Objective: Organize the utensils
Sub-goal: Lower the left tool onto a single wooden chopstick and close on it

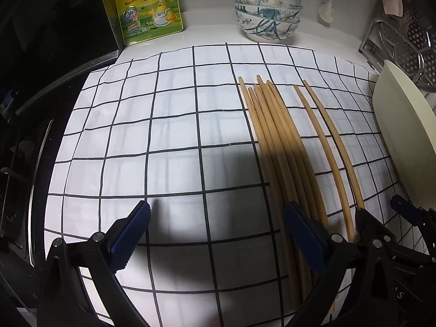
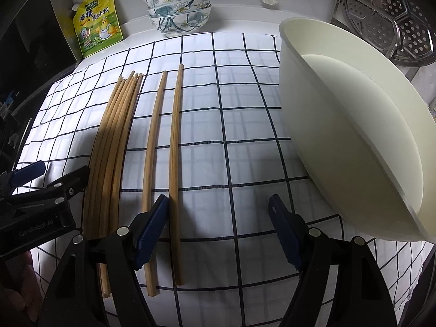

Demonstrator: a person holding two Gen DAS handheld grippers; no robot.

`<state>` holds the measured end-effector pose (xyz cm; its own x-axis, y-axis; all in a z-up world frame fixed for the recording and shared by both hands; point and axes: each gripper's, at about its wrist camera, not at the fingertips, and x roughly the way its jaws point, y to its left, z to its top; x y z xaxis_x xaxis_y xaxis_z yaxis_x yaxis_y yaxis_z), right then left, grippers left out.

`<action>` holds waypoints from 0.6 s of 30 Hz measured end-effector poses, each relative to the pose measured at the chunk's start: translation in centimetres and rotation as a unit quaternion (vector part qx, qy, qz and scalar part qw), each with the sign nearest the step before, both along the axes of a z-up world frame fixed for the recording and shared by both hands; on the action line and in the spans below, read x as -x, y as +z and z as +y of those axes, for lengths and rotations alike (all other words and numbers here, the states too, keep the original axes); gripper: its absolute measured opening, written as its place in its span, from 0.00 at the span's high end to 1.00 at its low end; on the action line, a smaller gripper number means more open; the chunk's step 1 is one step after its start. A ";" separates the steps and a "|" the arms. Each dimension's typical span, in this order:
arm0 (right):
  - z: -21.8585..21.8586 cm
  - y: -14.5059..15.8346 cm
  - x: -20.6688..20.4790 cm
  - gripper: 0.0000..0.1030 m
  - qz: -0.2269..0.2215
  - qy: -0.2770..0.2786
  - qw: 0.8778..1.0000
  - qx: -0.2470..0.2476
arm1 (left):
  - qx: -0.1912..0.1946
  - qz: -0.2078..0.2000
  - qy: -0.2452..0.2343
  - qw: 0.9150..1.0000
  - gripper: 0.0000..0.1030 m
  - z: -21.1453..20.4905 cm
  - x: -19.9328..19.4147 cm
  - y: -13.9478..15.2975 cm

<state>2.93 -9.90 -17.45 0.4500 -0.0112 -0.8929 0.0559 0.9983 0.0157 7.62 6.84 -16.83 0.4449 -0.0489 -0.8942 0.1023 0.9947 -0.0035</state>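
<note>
Chopsticks [image 1: 275, 136] lie bundled on the checked cloth [image 1: 163, 136], two loose ones [image 2: 174, 147] beside them. Left gripper [image 1: 215, 234] hovers low, fingers apart, empty; right gripper [image 2: 218, 231] likewise spread, near the cream tub [image 2: 340, 136].

Bright checked cloth, dark fisheye edges

Light falls from above and behind me, so my left gripper [image 1: 215, 234] throws a broad soft shadow over the checked cloth [image 1: 169, 125] and chopsticks [image 1: 275, 136]. The cloth's grid lines bow hard toward the rims, corners sink to black, and focus stays sharp mid-frame.
</note>
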 end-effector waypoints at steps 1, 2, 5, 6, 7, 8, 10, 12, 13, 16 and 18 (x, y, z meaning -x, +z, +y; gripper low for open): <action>0.0 0.0 0.0 0.30 0.000 0.000 1.000 0.000 | 0.002 0.001 0.002 1.000 0.05 0.1 0.0 0.0; 0.0 0.0 0.1 0.30 0.000 0.000 1.000 0.000 | 0.004 0.001 0.004 1.000 0.05 0.2 0.0 -0.1; 0.0 0.0 0.1 0.30 0.000 0.000 1.000 0.000 | -0.001 -0.002 0.009 1.000 0.05 0.4 0.1 -0.1; 0.0 0.0 0.1 0.30 0.000 0.001 1.000 0.001 | -0.004 -0.001 0.011 1.000 0.05 0.5 0.2 0.0; 0.1 0.0 0.2 0.30 0.000 0.001 1.000 0.001 | -0.008 0.003 0.014 1.000 0.05 0.5 0.2 -0.1; 0.1 0.0 0.2 0.30 0.000 0.002 1.000 0.000 | -0.010 0.009 0.014 1.000 0.06 0.5 0.1 -0.2; 0.1 0.0 0.1 0.30 0.000 0.002 1.000 0.000 | -0.016 0.012 0.012 1.000 0.05 0.5 0.1 -0.4; 0.1 0.0 0.1 0.30 0.000 0.003 1.000 0.000 | -0.018 0.011 0.015 1.000 0.05 0.8 0.2 -0.4; 0.2 0.0 0.1 0.30 0.000 0.004 1.000 0.001 | -0.018 0.011 0.018 1.000 0.05 1.0 0.1 -0.4; 0.2 0.0 -0.1 0.30 -0.002 0.005 1.000 0.002 | -0.015 0.011 0.029 0.999 0.05 1.8 0.0 -0.4; 0.4 0.0 -0.4 0.30 -0.004 0.005 1.000 0.003 | -0.010 0.011 0.037 0.999 0.05 2.0 -0.4 -0.5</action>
